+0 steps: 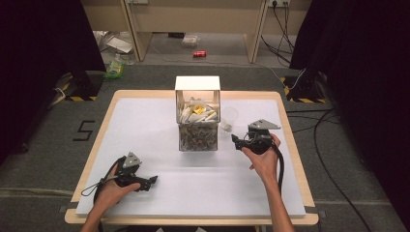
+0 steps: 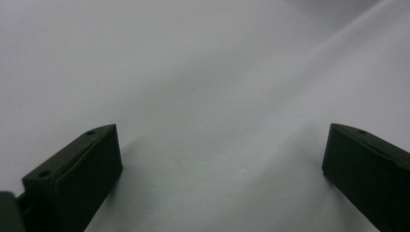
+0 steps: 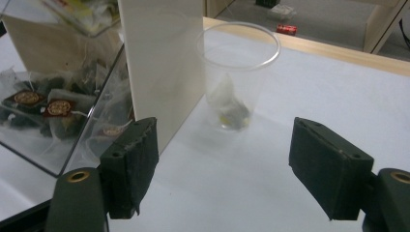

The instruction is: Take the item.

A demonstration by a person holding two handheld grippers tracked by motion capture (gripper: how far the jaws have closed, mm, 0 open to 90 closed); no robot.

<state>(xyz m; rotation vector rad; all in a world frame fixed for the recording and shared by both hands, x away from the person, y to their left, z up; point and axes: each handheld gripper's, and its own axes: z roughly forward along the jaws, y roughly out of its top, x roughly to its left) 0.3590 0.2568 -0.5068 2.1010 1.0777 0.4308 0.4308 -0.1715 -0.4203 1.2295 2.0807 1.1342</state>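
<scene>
A clear box [image 1: 197,121] full of tea bags stands at the table's middle, its lid up. In the right gripper view the box [image 3: 58,96] sits at the left. A clear plastic cup [image 1: 229,117] stands just right of it, upright, with one tea bag [image 3: 231,107] at the bottom of the cup [image 3: 238,72]. My right gripper [image 1: 236,140] is open near the cup, its jaws wide apart and bare; in its own view the gripper [image 3: 222,164] points at the cup. My left gripper [image 1: 153,181] rests open on the near left of the table, and its own view shows the gripper [image 2: 220,169] over bare white surface.
The white table top [image 1: 145,125] has a wooden rim. Beyond the far edge lie a red can [image 1: 199,53], plastic wrappings and wooden furniture legs on the floor. Cables [image 1: 319,121] run along the floor at the right.
</scene>
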